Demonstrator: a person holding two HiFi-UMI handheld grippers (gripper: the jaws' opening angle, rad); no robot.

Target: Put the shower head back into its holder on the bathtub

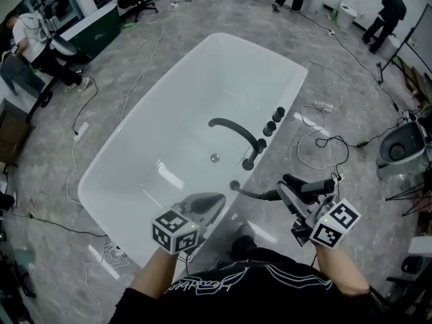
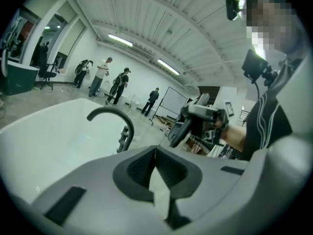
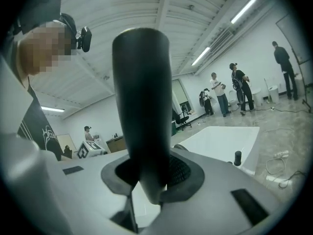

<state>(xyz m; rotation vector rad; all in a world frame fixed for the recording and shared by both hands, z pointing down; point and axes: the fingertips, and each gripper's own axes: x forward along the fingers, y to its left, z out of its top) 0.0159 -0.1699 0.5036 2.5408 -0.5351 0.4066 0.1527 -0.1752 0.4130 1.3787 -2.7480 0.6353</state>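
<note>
Grey mottled stone floor [image 1: 202, 19], bearing a white oval bathtub [image 1: 169, 127] at mid-floor. Looped white cable [image 1: 317, 140] just beside its right edge; white power strip [image 1: 81, 129] and thin black cable [image 1: 61, 225] off its left.

Lighting bright and even, supplied by ceiling strip lights [image 2: 120, 40]. Shadows faint and soft. Glare streaks on the bathtub [image 1: 169, 171] basin and the glossy floor [image 1: 263, 231]. Both gripper views bow heavily, with dark vignetted corners. Shower head [image 3: 142, 106], close to the lens, reads dark and soft; background sharp.
</note>
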